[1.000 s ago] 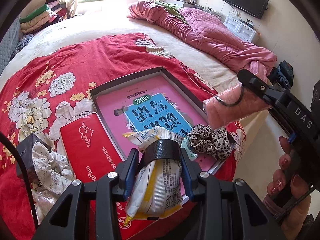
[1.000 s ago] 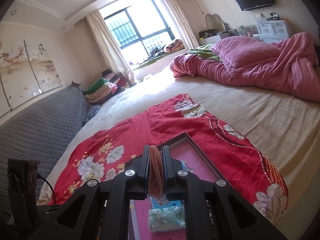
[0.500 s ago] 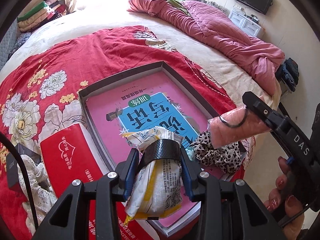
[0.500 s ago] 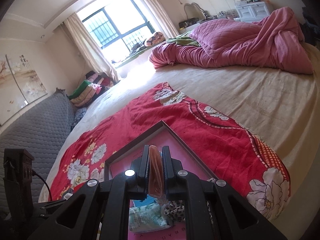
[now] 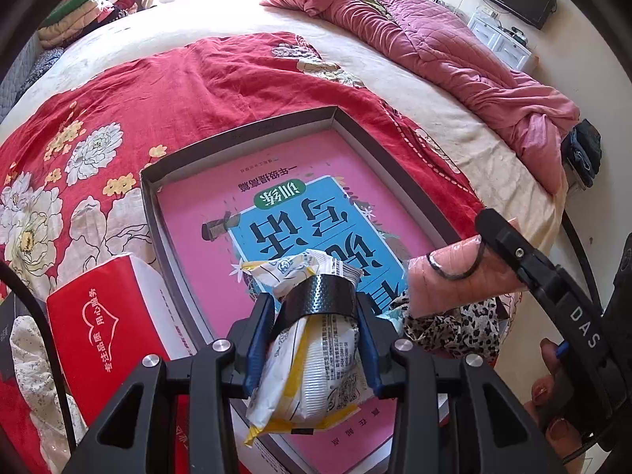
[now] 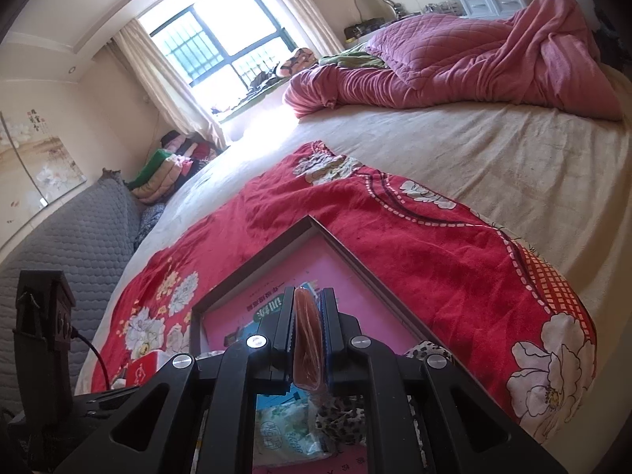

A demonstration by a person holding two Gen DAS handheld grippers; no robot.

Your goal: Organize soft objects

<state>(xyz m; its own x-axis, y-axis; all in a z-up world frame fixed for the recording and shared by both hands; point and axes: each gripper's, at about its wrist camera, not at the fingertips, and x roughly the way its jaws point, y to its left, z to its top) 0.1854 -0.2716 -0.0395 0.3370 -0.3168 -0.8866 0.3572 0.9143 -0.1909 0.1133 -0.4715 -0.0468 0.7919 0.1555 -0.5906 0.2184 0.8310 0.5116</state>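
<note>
My left gripper [image 5: 316,296] is shut on a white and yellow soft packet [image 5: 312,371], held over the near end of a shallow grey box [image 5: 245,130] lined with a pink and blue book [image 5: 300,213]. To its right my right gripper [image 5: 486,245] is shut on a flat pink packet [image 5: 454,280], just above a leopard-print scrunchie [image 5: 466,328] in the box's near right corner. In the right wrist view the pink packet [image 6: 307,339] shows edge-on between the right gripper [image 6: 308,304] fingers. Below it lie a pale green tissue pack [image 6: 284,430] and the scrunchie [image 6: 343,418].
The box lies on a red flowered cloth [image 5: 166,91] on a cream bed. A red tissue box [image 5: 102,328] and a white lacy cloth [image 5: 35,379] lie left of it. A pink quilt [image 5: 454,51] is heaped at the far right. The bed's edge drops off at right.
Both grippers have sunk closer to the box, each keeping its packet. The pink packet has come down from above the scrunchie to just over it.
</note>
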